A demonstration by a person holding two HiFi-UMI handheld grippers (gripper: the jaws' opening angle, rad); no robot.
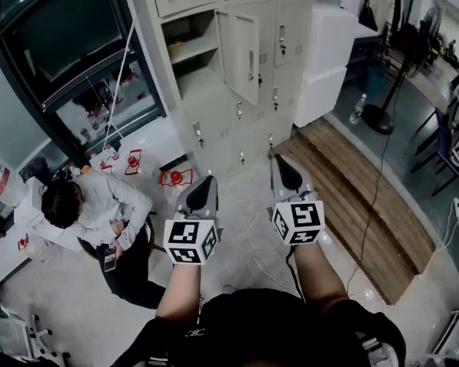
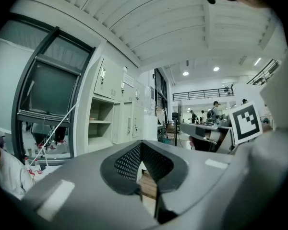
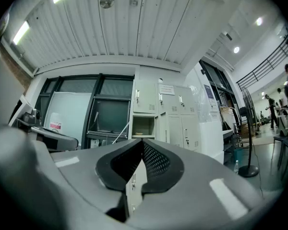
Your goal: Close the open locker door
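Your L gripper (image 1: 205,183) & R gripper (image 1: 281,167) are both closed, jaws tip to tip w/ nothing between. You hold them side by side, apart, pointing twd the lockers (image 1: 214,128). The locker door (image 1: 243,56) stands swung out, well ahead, just right of its open compartment (image 1: 190,48).

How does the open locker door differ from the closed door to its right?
The open door stands swung outward, while the closed door lies flush in its frame. The open door leaves a compartment with a shelf exposed at its left, whereas the closed door hides whatever is behind it. Both are pale metal with a small handle.
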